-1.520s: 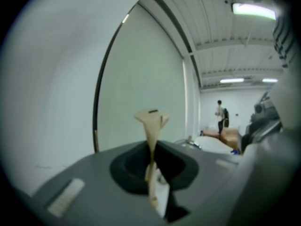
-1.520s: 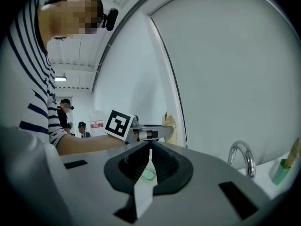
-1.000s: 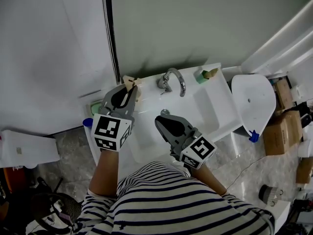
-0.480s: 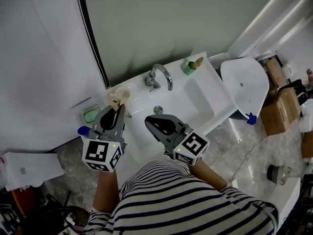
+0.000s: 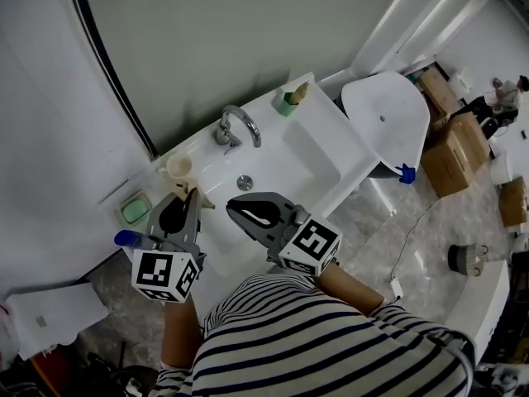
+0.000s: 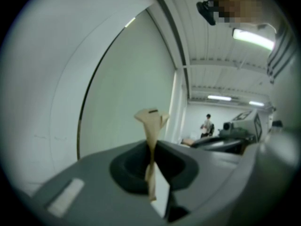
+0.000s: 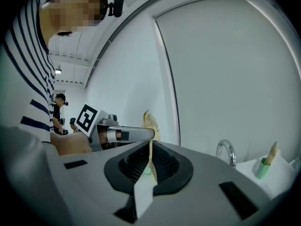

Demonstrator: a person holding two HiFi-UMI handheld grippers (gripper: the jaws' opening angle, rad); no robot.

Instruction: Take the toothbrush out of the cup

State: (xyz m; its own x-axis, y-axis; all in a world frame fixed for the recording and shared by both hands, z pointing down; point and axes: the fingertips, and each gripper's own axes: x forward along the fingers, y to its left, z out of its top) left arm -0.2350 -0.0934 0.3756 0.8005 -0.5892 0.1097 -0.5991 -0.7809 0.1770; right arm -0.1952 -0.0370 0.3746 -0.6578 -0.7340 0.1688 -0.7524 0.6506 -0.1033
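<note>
A beige cup (image 5: 178, 168) stands on the white sink's (image 5: 326, 131) back ledge, left of the faucet. My left gripper (image 5: 191, 195) hangs just in front of the cup, apart from it. It is shut on the thin beige toothbrush (image 6: 151, 126), which sticks up between the closed jaws in the left gripper view. The right gripper view shows that toothbrush (image 7: 150, 120) at the tip of the left gripper (image 7: 141, 134). My right gripper (image 5: 235, 208) hovers over the basin's near side, shut, with nothing held.
A chrome faucet (image 5: 239, 122) rises at the back of the sink. A green cup (image 5: 288, 101) holding a beige item sits at the ledge's far right. A green soap dish (image 5: 134, 211) lies left of the beige cup. A white round lid (image 5: 382, 121) and cardboard boxes (image 5: 450, 143) stand right.
The left gripper has drawn back from the cup toward the person, carrying the toothbrush. The head view has swung, shifting the sink rightward and up. The right gripper keeps its place over the basin.
</note>
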